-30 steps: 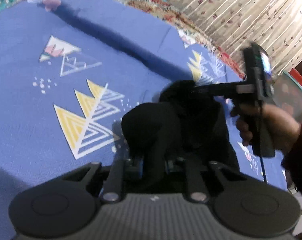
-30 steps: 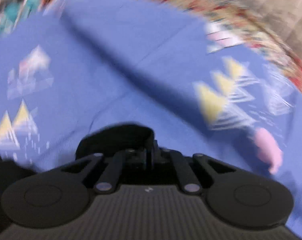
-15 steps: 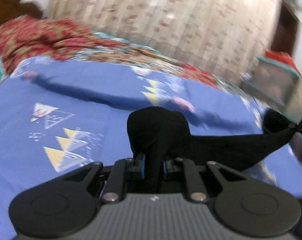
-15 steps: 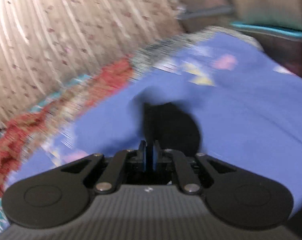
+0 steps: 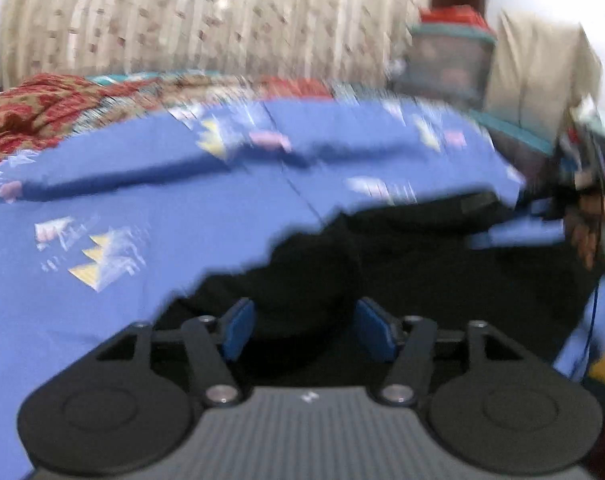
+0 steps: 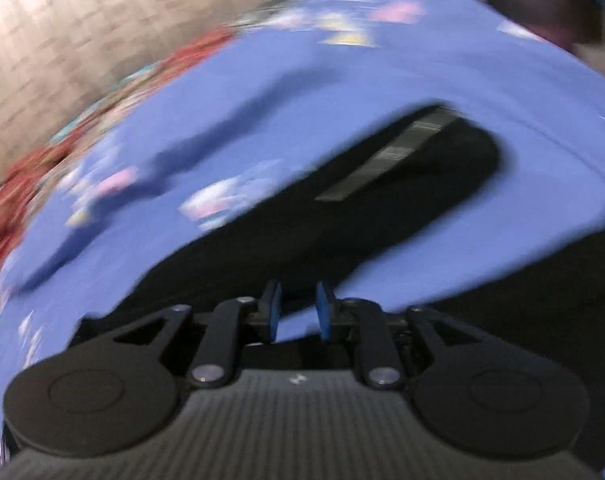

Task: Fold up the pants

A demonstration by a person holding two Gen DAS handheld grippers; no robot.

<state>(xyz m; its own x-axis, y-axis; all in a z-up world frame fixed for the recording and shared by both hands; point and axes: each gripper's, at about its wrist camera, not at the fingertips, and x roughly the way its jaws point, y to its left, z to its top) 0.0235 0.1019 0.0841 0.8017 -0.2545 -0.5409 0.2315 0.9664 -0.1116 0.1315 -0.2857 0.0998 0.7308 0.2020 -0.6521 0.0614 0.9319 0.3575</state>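
The left tongs (image 5: 304, 326) have just been opened wide over a fold of the black pants (image 5: 402, 264), no longer pinched. The right tongs (image 6: 296, 312) have just been parted slightly, nothing gripped. The pants are spread along the near edge of the blue bed sheet (image 5: 142, 208). Wrinkles should be smoothed before folding.

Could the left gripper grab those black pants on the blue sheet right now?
Probably yes: the left gripper is open, the black fabric pants lie directly ahead between its blue pads, and nothing covers them.
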